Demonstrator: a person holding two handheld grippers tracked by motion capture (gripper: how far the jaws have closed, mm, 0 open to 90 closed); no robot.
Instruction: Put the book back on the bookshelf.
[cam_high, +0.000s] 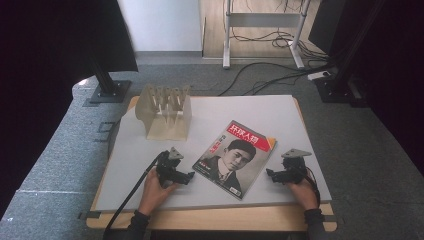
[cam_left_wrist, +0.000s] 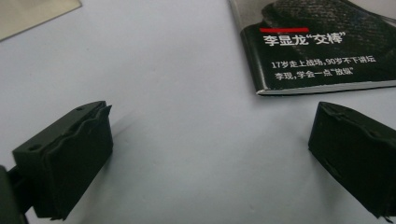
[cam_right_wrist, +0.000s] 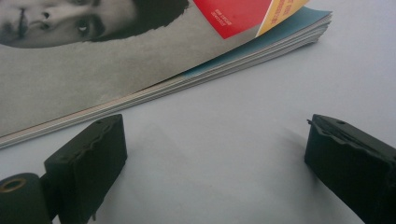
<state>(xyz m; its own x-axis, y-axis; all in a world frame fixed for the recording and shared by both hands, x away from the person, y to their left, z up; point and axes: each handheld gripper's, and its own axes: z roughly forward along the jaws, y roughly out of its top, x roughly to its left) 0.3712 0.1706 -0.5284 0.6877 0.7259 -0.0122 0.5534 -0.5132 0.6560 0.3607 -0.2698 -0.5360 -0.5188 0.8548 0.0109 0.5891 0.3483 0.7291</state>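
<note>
Glossy paper makes up the magazine (cam_high: 234, 158), which lies flat and slightly turned at lower centre of the high view, on the pale grey tabletop (cam_high: 280, 112). It looks light and floppy, with a slick cover likely to slide under a push. The loose page edges fan a little in the right gripper view, upper right, so that open edge seems the easiest place to pinch; the bound spine would be stiffer.

Left tool (cam_high: 176, 171) sits at lower left of the magazine, its jaws spread wide with nothing between them, a cover corner just beyond. Right tool (cam_high: 286, 174) rests at the magazine's lower right, jaws equally wide apart and empty, facing the page edge.

Red masthead characters on the cover are too small to read surely. In the left gripper view, white text reads 李显龙“交棒”, with a line beginning 17岁走上战场 beneath. A pale wooden slotted rack (cam_high: 165, 112) stands at upper left of the tabletop, well apart from the magazine.
</note>
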